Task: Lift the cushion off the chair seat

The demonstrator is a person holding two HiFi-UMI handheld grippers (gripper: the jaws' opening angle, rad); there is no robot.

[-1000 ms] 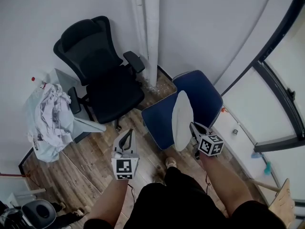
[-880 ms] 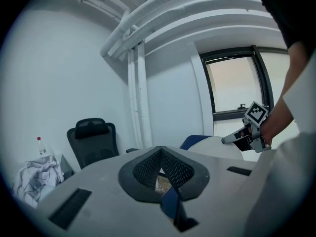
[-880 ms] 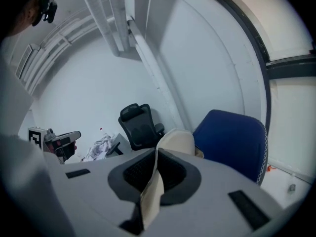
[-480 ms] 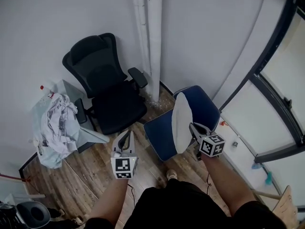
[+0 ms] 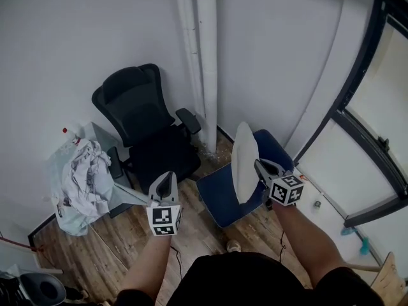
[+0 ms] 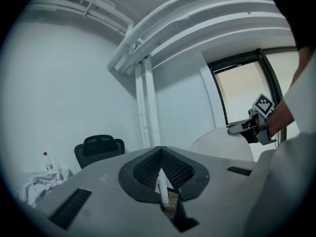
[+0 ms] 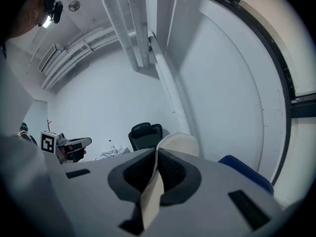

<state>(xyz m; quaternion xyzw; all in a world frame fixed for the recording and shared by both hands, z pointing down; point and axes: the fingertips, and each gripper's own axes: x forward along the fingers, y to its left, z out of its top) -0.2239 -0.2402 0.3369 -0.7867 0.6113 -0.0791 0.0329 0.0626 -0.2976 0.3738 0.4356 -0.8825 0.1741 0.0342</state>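
Since left gripper (image 5: 167,178) idles, jaws together on nothing, cream cushion (image 5: 245,158) hanging upright above blue chair seat (image 5: 220,193) depends on right gripper (image 5: 260,167) alone, clamped on one thin edge. Risk: edge slips, cushion drops back.

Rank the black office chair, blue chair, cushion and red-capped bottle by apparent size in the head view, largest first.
1. black office chair
2. blue chair, partly hidden behind the cushion
3. cushion, seen nearly edge-on and held nearer the camera, so its rank is unsure
4. red-capped bottle, tiny
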